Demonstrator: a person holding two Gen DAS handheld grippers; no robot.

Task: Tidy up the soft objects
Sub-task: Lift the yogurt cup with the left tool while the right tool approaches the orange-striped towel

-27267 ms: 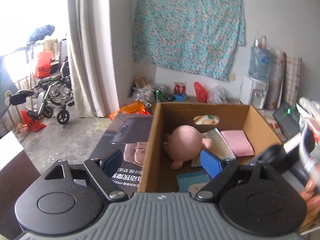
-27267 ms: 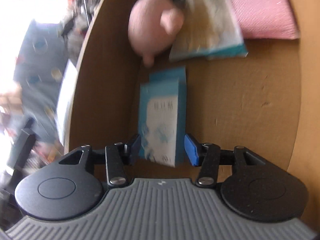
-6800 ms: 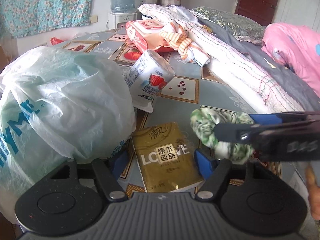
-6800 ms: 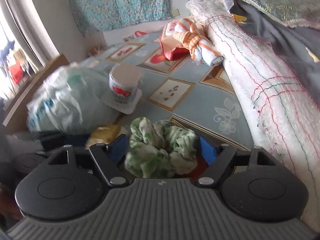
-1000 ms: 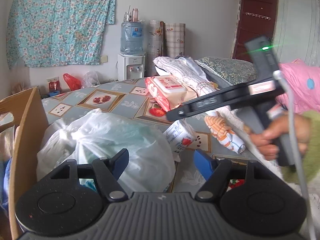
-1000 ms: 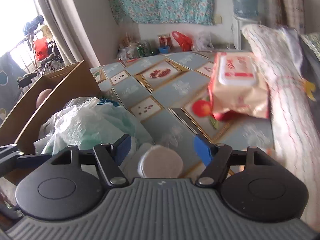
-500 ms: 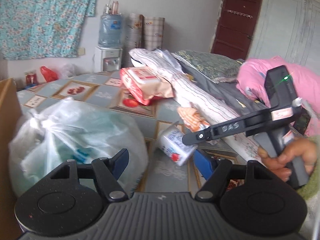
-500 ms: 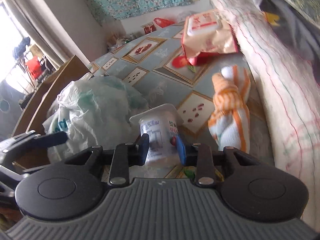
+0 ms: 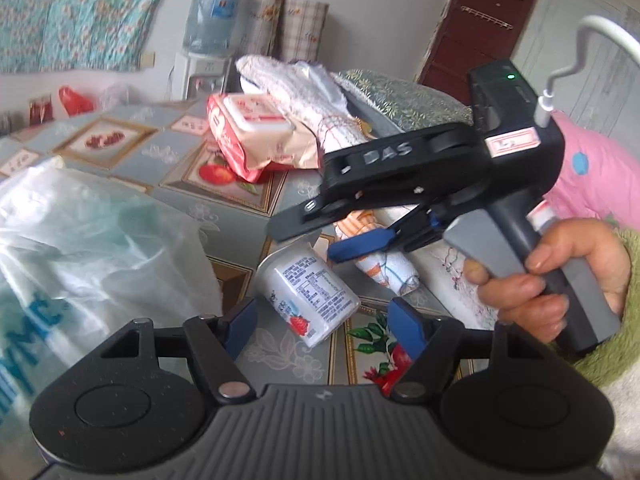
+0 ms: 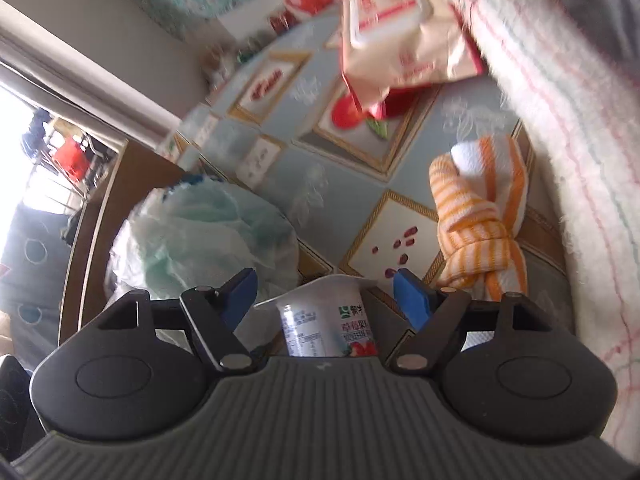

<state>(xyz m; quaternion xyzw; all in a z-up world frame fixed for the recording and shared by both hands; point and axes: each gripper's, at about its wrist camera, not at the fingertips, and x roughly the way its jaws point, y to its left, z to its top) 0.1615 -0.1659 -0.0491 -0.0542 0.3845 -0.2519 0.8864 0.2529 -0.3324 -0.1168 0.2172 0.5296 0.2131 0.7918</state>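
A white strawberry yogurt cup (image 9: 308, 292) lies on its side on the patterned bed sheet. My left gripper (image 9: 322, 320) is open just short of it, the cup lying ahead of the blue pads. My right gripper (image 9: 316, 240), held in a hand, hovers over the cup's top end. In the right wrist view the cup (image 10: 328, 320) sits between the right gripper's (image 10: 326, 286) blue pads, which stand apart from it; the jaws are opening. An orange-striped knotted cloth (image 10: 476, 216) lies just right of the cup.
A full translucent plastic bag (image 9: 88, 248) fills the left. A wet-wipes pack (image 9: 256, 140) lies farther back. A white blanket roll (image 10: 560, 120) and pink quilt (image 9: 592, 176) bound the right side. The cardboard box (image 10: 104, 200) stands beyond the bag.
The right jaws, narrow about the cup half a second ago, now stand wide, and that gripper has rolled. My left gripper has dropped closer to the cup.
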